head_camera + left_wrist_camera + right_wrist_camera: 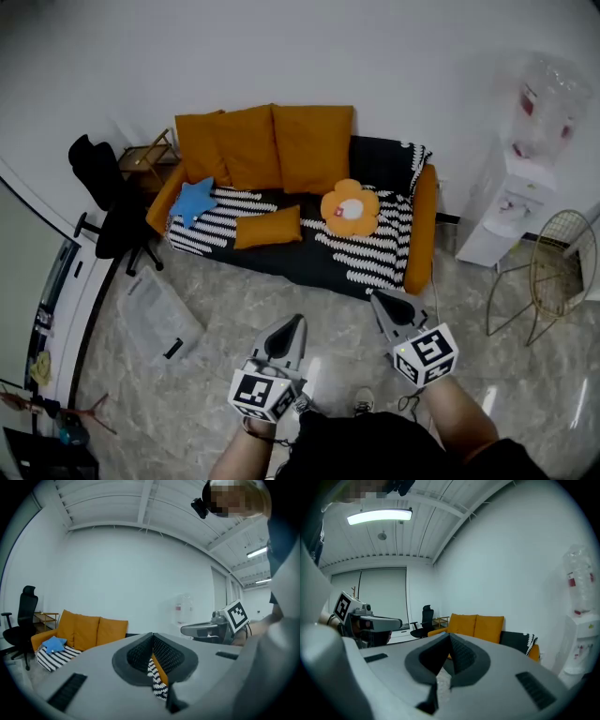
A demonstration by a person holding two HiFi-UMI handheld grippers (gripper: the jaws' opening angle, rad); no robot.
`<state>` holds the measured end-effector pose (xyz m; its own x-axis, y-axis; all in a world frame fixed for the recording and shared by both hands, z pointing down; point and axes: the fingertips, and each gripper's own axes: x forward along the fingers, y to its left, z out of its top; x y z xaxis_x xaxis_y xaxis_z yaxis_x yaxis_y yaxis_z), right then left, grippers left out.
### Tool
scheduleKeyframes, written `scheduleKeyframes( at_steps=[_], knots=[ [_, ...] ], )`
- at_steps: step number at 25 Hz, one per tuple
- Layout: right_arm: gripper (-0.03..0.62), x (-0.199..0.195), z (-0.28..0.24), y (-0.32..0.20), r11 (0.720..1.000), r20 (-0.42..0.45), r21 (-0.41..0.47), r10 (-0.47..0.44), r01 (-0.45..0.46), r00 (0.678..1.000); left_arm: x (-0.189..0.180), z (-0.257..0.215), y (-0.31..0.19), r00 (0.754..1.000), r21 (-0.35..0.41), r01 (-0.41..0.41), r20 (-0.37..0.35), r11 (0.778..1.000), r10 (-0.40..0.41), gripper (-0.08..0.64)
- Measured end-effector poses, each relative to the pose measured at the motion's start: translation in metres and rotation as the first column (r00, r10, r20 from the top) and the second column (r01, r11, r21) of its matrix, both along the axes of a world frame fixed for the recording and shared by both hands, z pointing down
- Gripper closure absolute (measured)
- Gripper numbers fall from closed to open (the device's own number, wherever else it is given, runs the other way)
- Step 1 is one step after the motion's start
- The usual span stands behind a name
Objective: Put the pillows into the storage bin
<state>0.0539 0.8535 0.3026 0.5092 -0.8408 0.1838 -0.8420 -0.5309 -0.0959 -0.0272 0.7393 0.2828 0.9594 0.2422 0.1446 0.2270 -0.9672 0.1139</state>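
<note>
Three loose pillows lie on the sofa [419,234] seat: a blue star pillow [194,200] at the left, an orange rectangular pillow [268,227] in the middle, and an orange flower pillow [350,208] to the right. A translucent storage bin [155,315] lies flat on the floor, left of the sofa's front. My left gripper [300,322] and right gripper [374,297] are held side by side over the floor, well short of the sofa. Both are shut with nothing between the jaws. The star pillow [54,644] also shows in the left gripper view.
A black office chair [111,202] and a small wooden side table [148,157] stand left of the sofa. A water dispenser [514,192] and a wire chair [554,267] stand at the right. Three orange back cushions [267,145] lean on the sofa. The floor is marble tile.
</note>
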Motion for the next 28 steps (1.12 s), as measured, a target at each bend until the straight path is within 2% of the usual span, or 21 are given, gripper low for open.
scheduleKeyframes(
  at_steps=[8,11,15,18,24,28],
  knots=[
    [0.586,-0.008,-0.001,-0.018,1.0,-0.026,-0.006,0.0,-0.001,1.0,-0.009,0.003,-0.026,0.999,0.007,0.026,-0.034,1.0,-0.026,0.55],
    [0.527,-0.012,-0.001,-0.031,1.0,-0.03,-0.01,-0.009,0.009,1.0,-0.012,0.005,-0.039,0.999,-0.002,0.024,-0.031,1.0,-0.024,0.44],
    [0.426,-0.021,-0.001,-0.053,1.0,-0.035,-0.013,-0.014,0.013,0.999,-0.02,0.008,-0.058,0.999,-0.007,0.029,-0.023,1.0,-0.029,0.362],
    [0.381,-0.026,-0.001,-0.072,1.0,-0.04,-0.018,-0.013,0.012,0.999,-0.025,0.009,-0.074,1.0,0.01,0.018,-0.024,1.0,-0.018,0.317],
    [0.311,-0.036,0.0,-0.11,1.0,-0.045,-0.026,0.005,-0.006,0.999,-0.036,0.012,-0.112,1.0,0.015,0.005,-0.013,1.0,-0.005,0.285],
    [0.302,-0.045,-0.001,-0.136,0.999,-0.056,-0.036,0.014,-0.016,0.998,-0.041,0.011,-0.139,1.0,0.01,-0.014,-0.024,1.0,0.014,0.284]
  ],
)
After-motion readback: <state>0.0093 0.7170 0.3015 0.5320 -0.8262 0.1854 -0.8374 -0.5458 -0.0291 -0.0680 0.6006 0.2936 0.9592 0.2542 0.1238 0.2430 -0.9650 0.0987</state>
